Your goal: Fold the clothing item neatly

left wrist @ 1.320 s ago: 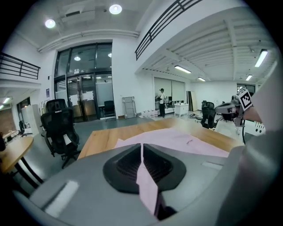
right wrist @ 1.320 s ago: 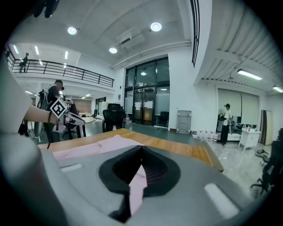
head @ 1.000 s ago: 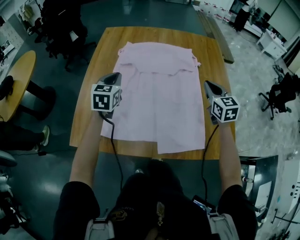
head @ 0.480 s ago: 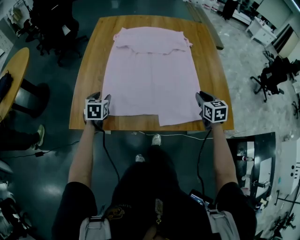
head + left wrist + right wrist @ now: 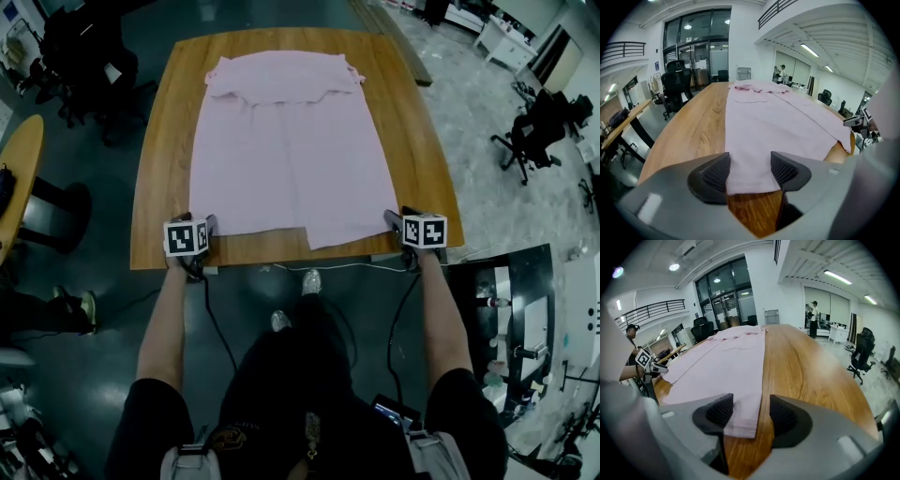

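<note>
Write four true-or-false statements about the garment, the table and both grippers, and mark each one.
1. The pale pink cloth garment lies spread flat on the brown wooden table. True.
2. The left gripper is shut tight on the garment. False: its jaws stand apart, having just been opening, with the garment's near left corner between them.
3. The right gripper is at the garment's near right corner. True. Its jaws have just been opening too, and that corner lies between them.
4. The garment's near hem hangs over the table's edge. False: the hem ends on the tabletop.
</note>
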Demonstrator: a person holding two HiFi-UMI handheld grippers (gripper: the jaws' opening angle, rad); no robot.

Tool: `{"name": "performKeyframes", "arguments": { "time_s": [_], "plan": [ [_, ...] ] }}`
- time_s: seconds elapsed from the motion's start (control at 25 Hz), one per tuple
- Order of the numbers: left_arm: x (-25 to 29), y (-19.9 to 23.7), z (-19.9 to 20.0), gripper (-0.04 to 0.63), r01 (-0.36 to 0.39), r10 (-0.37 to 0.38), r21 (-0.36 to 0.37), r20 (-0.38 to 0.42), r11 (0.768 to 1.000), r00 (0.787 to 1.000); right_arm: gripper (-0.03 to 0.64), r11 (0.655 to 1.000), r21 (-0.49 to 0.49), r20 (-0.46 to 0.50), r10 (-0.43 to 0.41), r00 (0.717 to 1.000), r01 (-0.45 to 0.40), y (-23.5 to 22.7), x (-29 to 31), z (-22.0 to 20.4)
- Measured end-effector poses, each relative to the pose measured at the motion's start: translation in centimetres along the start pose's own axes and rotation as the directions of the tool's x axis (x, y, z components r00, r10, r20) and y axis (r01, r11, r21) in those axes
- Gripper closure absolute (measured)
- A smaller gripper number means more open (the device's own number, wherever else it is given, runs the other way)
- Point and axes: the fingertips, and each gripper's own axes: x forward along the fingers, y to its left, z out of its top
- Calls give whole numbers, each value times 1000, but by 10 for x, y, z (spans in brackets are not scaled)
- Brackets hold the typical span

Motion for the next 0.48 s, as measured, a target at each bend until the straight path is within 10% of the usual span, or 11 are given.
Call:
{"name": "performKeyframes", "arguments": {
  "time_s": [0.2,0.28,0.48],
  "plan": [
    [3,-2,3,333,11,-11,3,-7,1000,1000,442,1000,4,-15,2,1000,-2,-2,-3,-6],
    [2,-3,3,399,22,-22,5,-16,1000,1000,583,999,-19,-37,39,999,-40,5,-4,-5],
    [-4,-10,6,558,74,-75,-17,-25,997,997,604,991,-3,-3,132,991,-132,23,-11,14]
  ]
}}
